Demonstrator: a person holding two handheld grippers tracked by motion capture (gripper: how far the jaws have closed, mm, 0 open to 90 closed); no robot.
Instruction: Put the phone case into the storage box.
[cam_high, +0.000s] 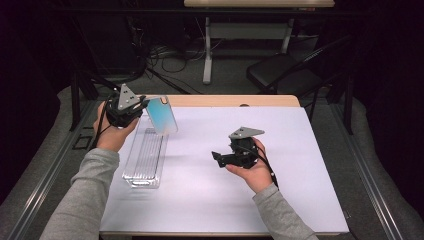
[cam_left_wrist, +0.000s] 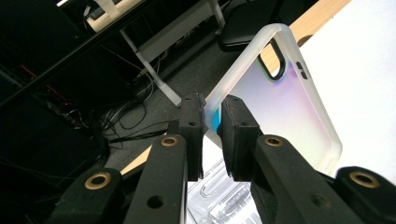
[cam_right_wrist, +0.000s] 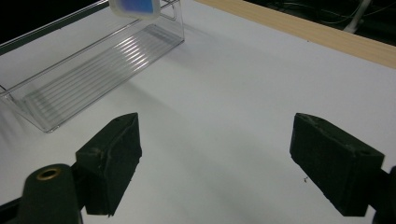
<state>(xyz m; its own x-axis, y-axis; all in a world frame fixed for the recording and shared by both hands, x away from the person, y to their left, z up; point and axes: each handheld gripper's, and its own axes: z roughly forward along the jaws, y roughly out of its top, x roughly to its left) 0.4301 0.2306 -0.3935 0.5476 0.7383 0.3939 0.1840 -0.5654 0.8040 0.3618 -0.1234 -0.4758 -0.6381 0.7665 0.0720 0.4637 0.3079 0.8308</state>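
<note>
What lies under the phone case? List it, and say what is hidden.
The phone case, clamped in the left gripper, hangs above the far end of the clear ribbed tray on the white table. The tray looks empty; the case hides its far end.

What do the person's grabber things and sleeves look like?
Both grippers are black. The left gripper and the right gripper each carry a grey three-cornered plate on top, and a thin black cable trails from each. Up close, the left one's blocky black fingers sit on arms with brass-coloured rings around the holes. The person wears grey long sleeves.
</note>
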